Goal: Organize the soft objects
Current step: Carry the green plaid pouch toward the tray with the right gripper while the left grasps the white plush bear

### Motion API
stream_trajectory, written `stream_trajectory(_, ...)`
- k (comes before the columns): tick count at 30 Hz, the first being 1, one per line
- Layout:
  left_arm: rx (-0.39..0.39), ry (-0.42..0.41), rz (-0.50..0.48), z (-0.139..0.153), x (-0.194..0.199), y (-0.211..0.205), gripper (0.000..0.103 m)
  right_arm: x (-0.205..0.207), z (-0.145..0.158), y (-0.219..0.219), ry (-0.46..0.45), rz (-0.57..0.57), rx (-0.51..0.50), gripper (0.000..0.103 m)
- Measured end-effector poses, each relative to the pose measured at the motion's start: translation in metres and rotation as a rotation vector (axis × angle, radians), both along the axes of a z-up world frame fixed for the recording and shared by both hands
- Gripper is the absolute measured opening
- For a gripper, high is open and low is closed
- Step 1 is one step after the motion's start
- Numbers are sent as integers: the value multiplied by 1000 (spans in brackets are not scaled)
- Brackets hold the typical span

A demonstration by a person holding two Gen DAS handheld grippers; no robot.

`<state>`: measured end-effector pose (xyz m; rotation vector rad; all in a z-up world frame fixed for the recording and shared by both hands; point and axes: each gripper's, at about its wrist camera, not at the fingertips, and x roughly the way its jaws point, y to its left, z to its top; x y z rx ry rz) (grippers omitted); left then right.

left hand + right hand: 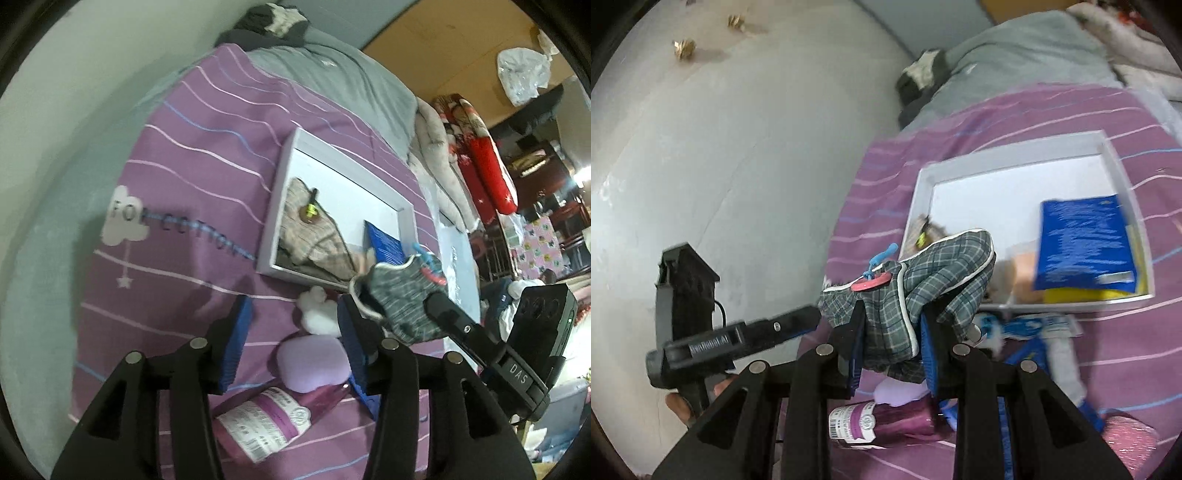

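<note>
The right claw (892, 341) pinches a bunched grey plaid cloth (923, 280) between its blue pads, holding it lifted above the bed just in front of the near rim of the white tray (1123, 162). A red disc with a blue tag (873, 280) sits on top of the cloth. The left claw (291, 339) is spread wide, with nothing between its pads (it hangs over the purple striped bedsheet (184, 166)). Under it lie a lilac sponge (314, 362), a white cotton ball (317, 314) and a purple labelled packet (273, 417), all near the tray's front edge. Inside the tray lie a beige knitted piece (306, 232) and a blue packet (1086, 243). A grey blanket (332, 70) covers the far end of the bed.
</note>
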<state>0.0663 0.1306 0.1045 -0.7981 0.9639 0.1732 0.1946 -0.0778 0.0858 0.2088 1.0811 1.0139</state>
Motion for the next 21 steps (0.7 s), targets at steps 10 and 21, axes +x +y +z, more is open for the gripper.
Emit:
stream_trajectory(10,-21,69,-79,-22,30,-20,50,10,15,-30,-30,-80,-2,26)
stream_trajectory(21,17,148,-138,-49,60,-43,50,20,16,-52,-20,-140,12,26)
